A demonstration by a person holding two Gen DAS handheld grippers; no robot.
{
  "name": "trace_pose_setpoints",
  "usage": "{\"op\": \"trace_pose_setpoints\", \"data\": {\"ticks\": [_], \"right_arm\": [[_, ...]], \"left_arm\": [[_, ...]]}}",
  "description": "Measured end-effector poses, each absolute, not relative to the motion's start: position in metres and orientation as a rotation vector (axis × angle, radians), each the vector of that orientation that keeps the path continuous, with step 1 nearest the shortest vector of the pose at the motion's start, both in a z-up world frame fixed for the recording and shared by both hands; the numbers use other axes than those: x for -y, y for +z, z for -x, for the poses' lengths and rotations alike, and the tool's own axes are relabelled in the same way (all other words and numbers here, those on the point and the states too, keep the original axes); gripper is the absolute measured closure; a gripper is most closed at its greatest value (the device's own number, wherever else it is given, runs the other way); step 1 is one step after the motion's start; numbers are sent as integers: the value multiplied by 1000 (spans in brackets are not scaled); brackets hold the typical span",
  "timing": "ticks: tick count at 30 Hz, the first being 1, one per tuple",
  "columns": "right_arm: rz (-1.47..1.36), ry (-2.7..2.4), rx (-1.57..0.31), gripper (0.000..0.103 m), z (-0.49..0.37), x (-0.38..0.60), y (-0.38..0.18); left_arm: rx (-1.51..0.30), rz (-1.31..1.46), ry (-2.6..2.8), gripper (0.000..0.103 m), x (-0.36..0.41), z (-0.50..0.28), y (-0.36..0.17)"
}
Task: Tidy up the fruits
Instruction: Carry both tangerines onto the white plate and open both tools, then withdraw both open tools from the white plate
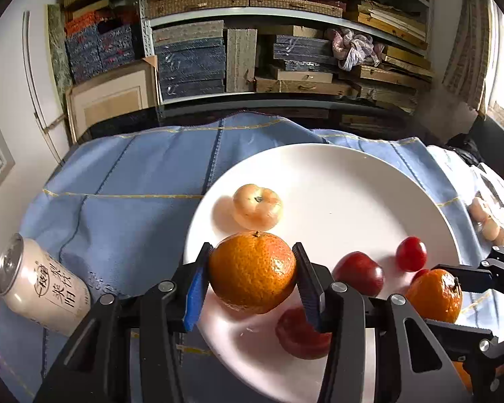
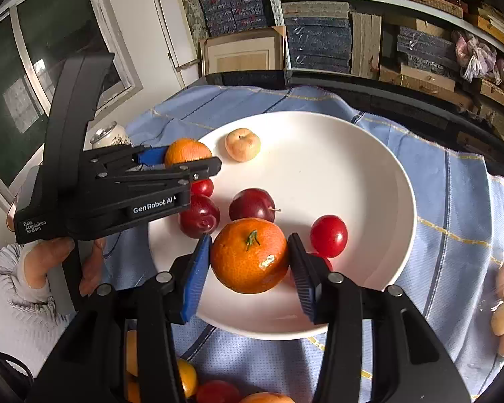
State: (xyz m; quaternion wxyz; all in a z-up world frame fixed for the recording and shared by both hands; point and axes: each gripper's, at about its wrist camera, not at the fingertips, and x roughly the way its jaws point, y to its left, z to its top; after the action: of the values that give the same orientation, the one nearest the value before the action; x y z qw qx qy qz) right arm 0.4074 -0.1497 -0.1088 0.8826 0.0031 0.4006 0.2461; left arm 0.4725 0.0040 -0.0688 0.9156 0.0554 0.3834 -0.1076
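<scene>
Orange mandarin clamped in left gripper, lower centre of frame, over white plate near rim. Right gripper grips second mandarin, lower centre, beside plums and cherry tomato.

My bench is dark-edged and draped with a light blue cloth stitched with yellow and dark lines. On the cloth sits 1 white plate, and 1 pale drink can lies on its side near the plate's left rim.
</scene>
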Motion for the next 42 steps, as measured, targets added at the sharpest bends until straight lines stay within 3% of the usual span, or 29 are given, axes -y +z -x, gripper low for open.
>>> {"op": "trace_pose_setpoints", "data": {"ticks": [6, 8, 13, 17, 23, 33, 42], "right_arm": [[-3, 515, -840, 57, -407, 149, -112], [-4, 514, -840, 57, -408, 149, -112], [-6, 513, -842, 57, -408, 150, -112], [-19, 514, -848, 57, -410, 151, -113], [-49, 513, -839, 56, -410, 156, -110], [-62, 525, -791, 54, -399, 159, -92], [-98, 548, -658, 42, -348, 167, -44]], "left_arm": [[-771, -134, -190, 52, -3, -472, -70], [-765, -141, -183, 42, -1, -472, -71], [-739, -154, -172, 37, 1, -470, -68], [-707, -169, -157, 24, 4, -465, -64], [-685, -174, -149, 13, 6, -461, -60], [-667, -190, -140, 12, 8, -454, -56], [-595, -192, -115, 7, 5, -421, -33]]}}
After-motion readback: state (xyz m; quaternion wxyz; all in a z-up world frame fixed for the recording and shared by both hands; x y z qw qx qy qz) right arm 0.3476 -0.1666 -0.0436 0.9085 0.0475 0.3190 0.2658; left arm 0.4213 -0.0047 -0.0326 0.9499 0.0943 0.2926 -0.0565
